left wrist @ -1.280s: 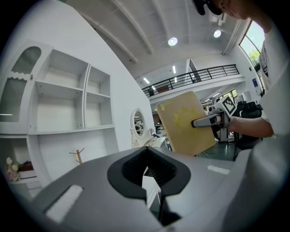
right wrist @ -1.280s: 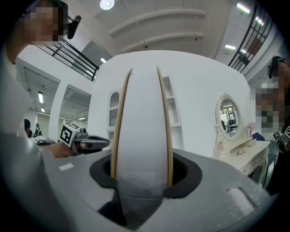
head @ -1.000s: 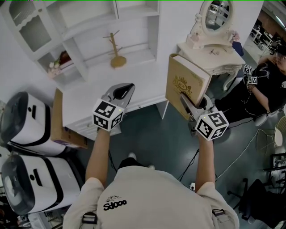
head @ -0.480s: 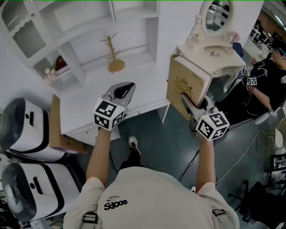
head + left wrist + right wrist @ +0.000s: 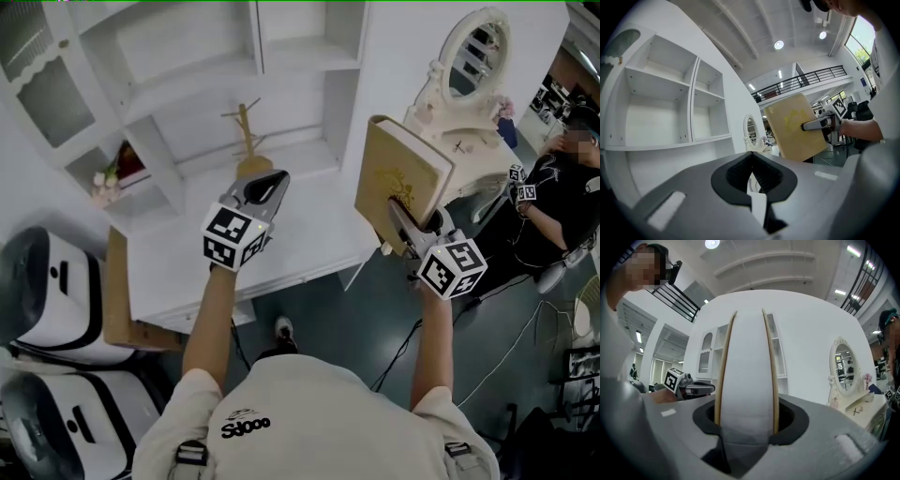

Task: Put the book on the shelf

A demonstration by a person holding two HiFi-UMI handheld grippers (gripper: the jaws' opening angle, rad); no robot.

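Gripping the book (image 5: 403, 169) upright across both covers, the right tool (image 5: 400, 214) holds it aloft, right of the shelf (image 5: 187, 75), apparently oriented for standing insertion. The left tool (image 5: 262, 189) hovers closed and empty.

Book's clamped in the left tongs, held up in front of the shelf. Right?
No, the right tongs clamp the book: the right gripper view shows it between their jaws. The left tongs are shut on nothing. It is held up in front of the shelf.

The book (image 5: 401, 180) is between the shelf (image 5: 202, 70) and the mirror (image 5: 476, 54).
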